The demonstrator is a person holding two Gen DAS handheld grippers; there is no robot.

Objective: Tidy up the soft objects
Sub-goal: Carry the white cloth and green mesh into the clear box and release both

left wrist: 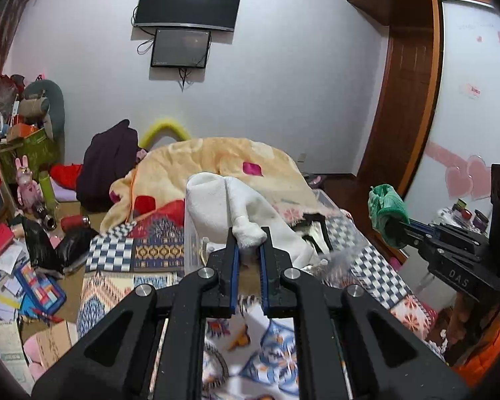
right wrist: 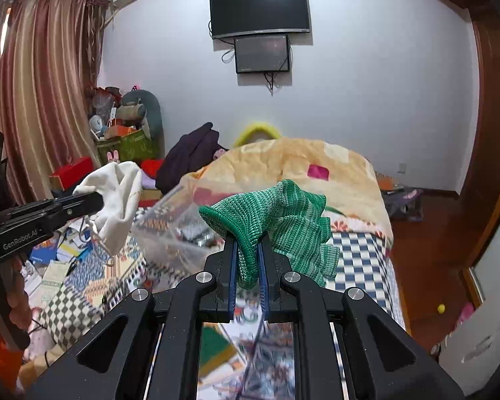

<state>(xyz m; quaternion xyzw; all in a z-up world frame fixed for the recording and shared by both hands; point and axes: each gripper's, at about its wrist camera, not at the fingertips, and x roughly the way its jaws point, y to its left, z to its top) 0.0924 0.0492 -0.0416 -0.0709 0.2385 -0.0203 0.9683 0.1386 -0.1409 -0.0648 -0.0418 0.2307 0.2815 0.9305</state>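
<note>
Cloth is held in both grippers, lifted above the bed (right wrist: 360, 260). The left gripper (left wrist: 249, 250) has its jaws clamped on a bunched end of the white cloth (left wrist: 216, 206); the rest of it spreads away in front of the jaws and falls over the near wall of a clear plastic container (left wrist: 191, 240). Its long axis seems to run forward from the jaws, away from the camera. The right gripper (right wrist: 248, 260) has its jaws clamped on the cuff of a green knitted glove (right wrist: 283, 220). The cuff opens just above and left of the jaws, and the fingers of the glove hang to the right of the jaws and downward, so its long axis goes from upper left to lower right.

The step in hand is probably to put each piece into the container. To do it well, I think each gripper should come over the opening before its jaws release, one piece at a time, so that no hanging part stays over the rim.
</note>
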